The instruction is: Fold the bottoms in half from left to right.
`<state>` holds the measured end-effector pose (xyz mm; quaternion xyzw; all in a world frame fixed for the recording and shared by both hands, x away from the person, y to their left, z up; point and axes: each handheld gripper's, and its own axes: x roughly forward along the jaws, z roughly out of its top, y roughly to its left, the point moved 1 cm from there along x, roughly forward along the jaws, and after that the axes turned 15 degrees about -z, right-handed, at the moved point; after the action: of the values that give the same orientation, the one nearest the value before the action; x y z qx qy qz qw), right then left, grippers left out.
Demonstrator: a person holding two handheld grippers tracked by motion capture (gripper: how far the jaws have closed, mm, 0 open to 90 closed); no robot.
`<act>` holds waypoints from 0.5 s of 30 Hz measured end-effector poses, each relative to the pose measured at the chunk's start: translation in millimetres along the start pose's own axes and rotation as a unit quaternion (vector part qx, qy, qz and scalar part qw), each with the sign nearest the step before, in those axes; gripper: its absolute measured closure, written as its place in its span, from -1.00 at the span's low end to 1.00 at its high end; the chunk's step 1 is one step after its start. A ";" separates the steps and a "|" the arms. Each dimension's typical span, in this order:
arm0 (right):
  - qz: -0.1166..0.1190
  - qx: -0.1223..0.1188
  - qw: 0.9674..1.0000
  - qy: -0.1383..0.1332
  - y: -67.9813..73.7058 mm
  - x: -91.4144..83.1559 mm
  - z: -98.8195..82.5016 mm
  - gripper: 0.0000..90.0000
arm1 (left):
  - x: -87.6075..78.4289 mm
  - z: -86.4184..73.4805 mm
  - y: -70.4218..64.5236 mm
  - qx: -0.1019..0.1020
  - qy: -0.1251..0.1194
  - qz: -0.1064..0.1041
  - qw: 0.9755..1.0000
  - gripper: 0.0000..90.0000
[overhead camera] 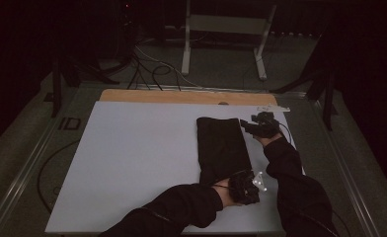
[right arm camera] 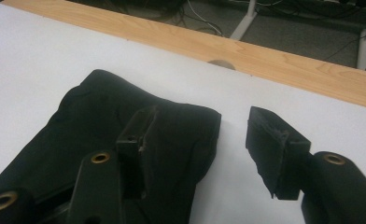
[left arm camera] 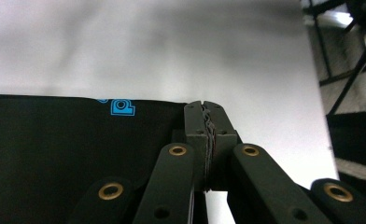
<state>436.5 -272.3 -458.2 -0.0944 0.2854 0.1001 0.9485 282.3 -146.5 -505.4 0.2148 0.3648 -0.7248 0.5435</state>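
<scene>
Fingers on our left gripper (left arm camera: 204,135) are pressed together, pinching the near edge of the black cloth (overhead camera: 223,145); in the left gripper view the pads meet at the tip with the fabric's hem caught right at them, a small blue printed mark (left arm camera: 122,107) on the cloth just left of the tips. Fingers on our right gripper (right arm camera: 204,144) stand spread: one pad sits over the cloth's far corner, the other is off the fabric over bare white bench (right arm camera: 41,65), so nothing is clamped there. High view puts the cloth folded into a long dark strip on the right half of the bench, running from the near edge toward the far wooden strip (overhead camera: 181,96). Left gripper (overhead camera: 245,186) is at the strip's near end, right gripper (overhead camera: 260,124) at its far right corner. Both our sleeves come in from the bottom. Cloth lies flat on the bench; whether the pinched hem is lifted off it we can't tell.
</scene>
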 end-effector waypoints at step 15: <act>0.017 0.010 1.000 0.005 2.2 1.2 -4.2 -0.39 | -63.1 -14.4 3.4 -0.009 -0.060 0.015 0.998 0.51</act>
<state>434.8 -271.0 -462.5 -0.0803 0.2929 0.1131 0.9460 304.3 -96.2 -471.0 0.1714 0.3345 -0.7249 0.5773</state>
